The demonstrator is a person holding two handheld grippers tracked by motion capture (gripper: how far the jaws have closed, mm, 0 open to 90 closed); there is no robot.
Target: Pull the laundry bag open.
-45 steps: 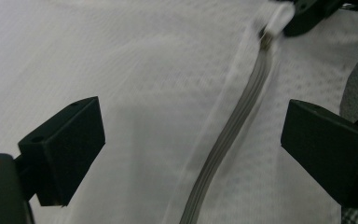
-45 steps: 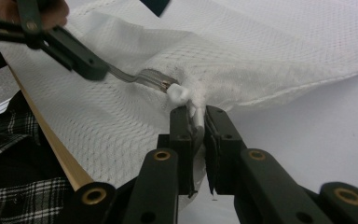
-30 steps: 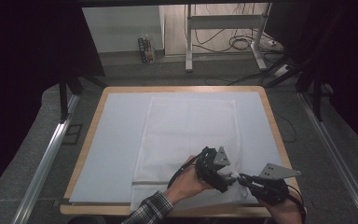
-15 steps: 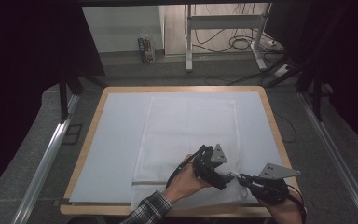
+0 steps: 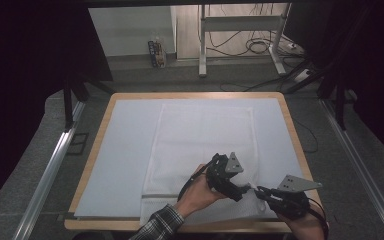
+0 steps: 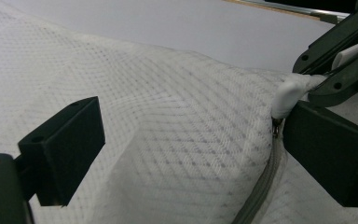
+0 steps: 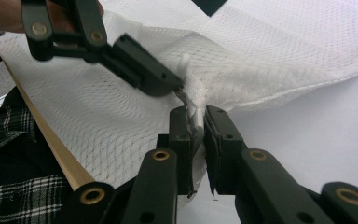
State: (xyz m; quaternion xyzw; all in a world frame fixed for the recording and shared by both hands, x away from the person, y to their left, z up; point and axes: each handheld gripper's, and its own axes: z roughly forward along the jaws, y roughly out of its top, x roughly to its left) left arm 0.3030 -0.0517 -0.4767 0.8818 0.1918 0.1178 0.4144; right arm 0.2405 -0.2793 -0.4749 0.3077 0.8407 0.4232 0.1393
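Note:
A white mesh zip bag [image 5: 200, 140] lies flat on the white mat [image 5: 125, 150]. At its near right corner my right gripper [image 7: 198, 114] is shut on the bag's white end tab [image 6: 290, 93] and lifts that corner a little off the mat. My left gripper [image 6: 193, 135] stands open over the mesh right beside it. One of its jaws is next to the small metal zip pull [image 6: 276, 128] where the grey zipper [image 6: 260, 186] ends. In the high view the left gripper [image 5: 244, 189] and right gripper [image 5: 258, 190] meet tip to tip near the table's front edge.
The mat lies on a table with a wooden rim [image 5: 92, 160]. The person's plaid sleeve [image 5: 157, 226] comes in at the front. Metal rails [image 5: 50, 170] run along both sides of the table, and cables [image 5: 260, 47] lie on the floor behind it.
The left gripper has shifted only very slightly beside the bag's corner. The right gripper keeps its hold in the same spot.

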